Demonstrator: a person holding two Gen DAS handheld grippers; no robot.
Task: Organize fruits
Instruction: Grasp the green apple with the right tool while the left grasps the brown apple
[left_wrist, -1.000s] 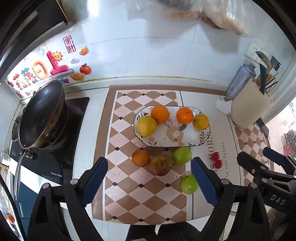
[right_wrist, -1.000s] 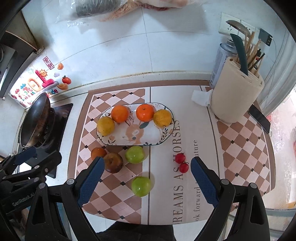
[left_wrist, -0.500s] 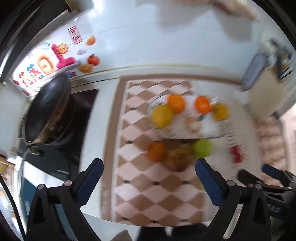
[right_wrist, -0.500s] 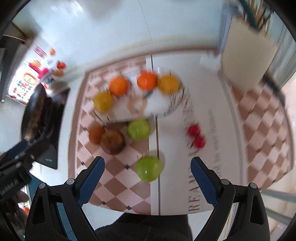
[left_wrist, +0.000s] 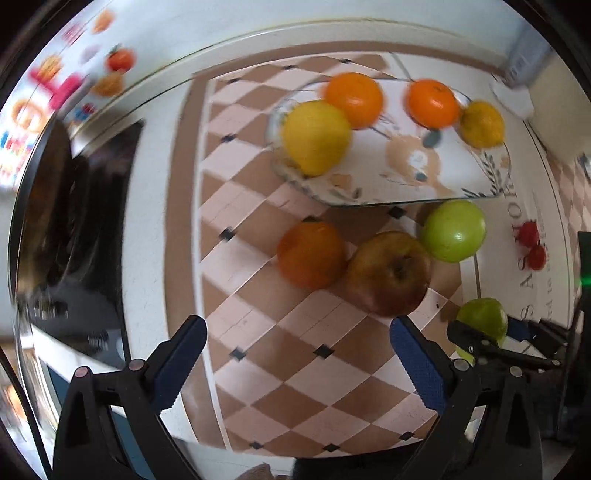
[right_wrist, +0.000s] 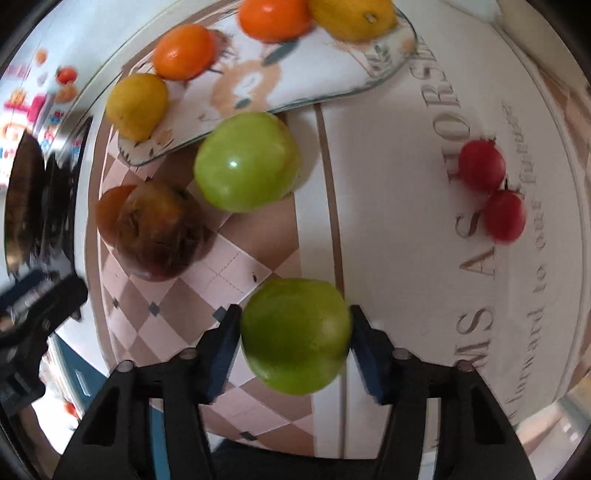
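At the left edge of the desk (left_wrist: 155, 177) sits a dark pan (left_wrist: 44, 206). The left gripper (left_wrist: 295, 354) hangs over the checkered mat (left_wrist: 258, 325), jaws wide apart with only mat between them. Beyond it lie an orange (left_wrist: 312, 254) touching a brownish apple (left_wrist: 388, 273), then a green apple (left_wrist: 454, 230) just beside the patterned tray (left_wrist: 424, 184), which holds four citrus fruits. Nearer the front edge, the right gripper (right_wrist: 295, 332) has its jaws closing on a second green apple (right_wrist: 295, 334), blue pads at both its sides. Toward the right edge lie two small red fruits (right_wrist: 493, 188) on the lettered part of the mat.
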